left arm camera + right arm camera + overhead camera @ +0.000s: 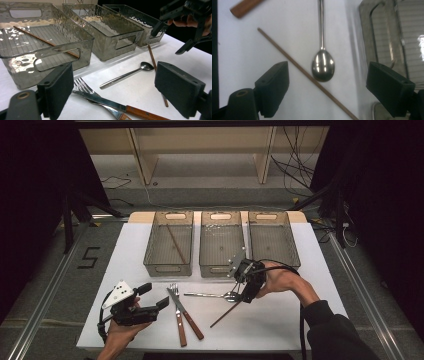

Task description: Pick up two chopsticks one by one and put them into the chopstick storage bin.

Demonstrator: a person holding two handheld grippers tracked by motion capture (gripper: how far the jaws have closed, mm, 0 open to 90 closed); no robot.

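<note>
A steel spoon (210, 295) lies on the white table (280, 320), its bowl pointing right. A brown chopstick (225, 315) lies slanted just beside that bowl. My right gripper (240, 294) hovers open over both, pointing down. In the right gripper view, the spoon bowl (323, 65) and the chopstick (307, 73) sit between the wide jaws of the right gripper (327, 82), untouched. My left gripper (155, 296) rests open at the front left, holding nothing. From the left gripper (115, 82), a fork (85, 87) and a wooden-handled knife (105, 101) lie close ahead.
Three clear grey bins stand in a row at the back: left bin (169, 265), middle bin (221, 267), right bin (274, 237). The left bin holds another chopstick (176, 243). The right gripper (185, 25) and hand show at the upper right of the left gripper view.
</note>
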